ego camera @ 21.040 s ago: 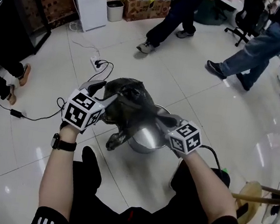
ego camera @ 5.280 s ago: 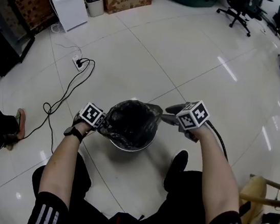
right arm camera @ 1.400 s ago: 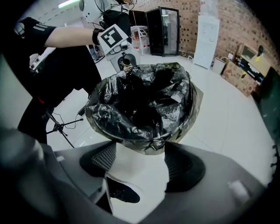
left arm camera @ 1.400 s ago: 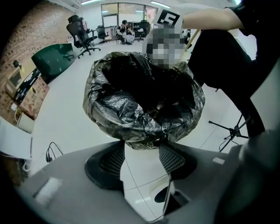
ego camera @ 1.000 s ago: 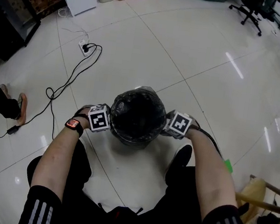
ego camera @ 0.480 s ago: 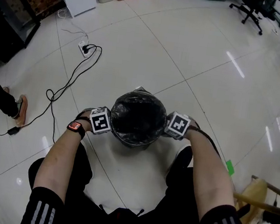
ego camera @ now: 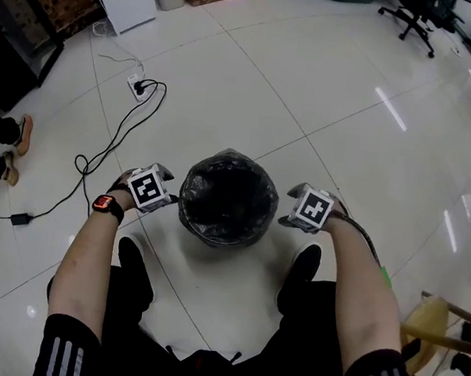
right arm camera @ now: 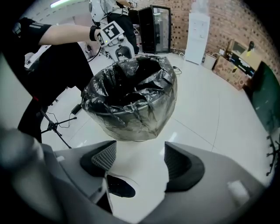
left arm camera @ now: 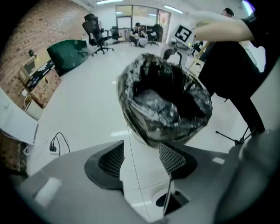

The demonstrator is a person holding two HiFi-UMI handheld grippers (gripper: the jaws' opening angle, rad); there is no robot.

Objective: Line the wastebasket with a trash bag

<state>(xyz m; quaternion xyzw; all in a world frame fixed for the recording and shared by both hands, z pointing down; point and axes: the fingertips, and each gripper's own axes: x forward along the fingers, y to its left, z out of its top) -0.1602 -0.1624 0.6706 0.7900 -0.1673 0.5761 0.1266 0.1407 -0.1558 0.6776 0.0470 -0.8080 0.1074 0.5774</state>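
Flanking the wastebasket (ego camera: pixel 221 240), trash bag (ego camera: pixel 221 194) over its rim, left gripper (left arm camera: pixel 141 151), right gripper (right arm camera: pixel 135 155), jaws apart, empty

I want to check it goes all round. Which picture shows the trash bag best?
The head view: it looks straight down on the trash bag, so its whole round mouth shows. The right gripper view shows only one side, draped down the outside; the left gripper view shows another side, blurred.

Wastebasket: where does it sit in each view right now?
Head view: wastebasket at picture centre.
Left gripper view: wastebasket upper centre, beyond the open jaws.
Right gripper view: wastebasket upper centre-left, beyond the open jaws.
Shared landmark: black trash bag folded over its rim.
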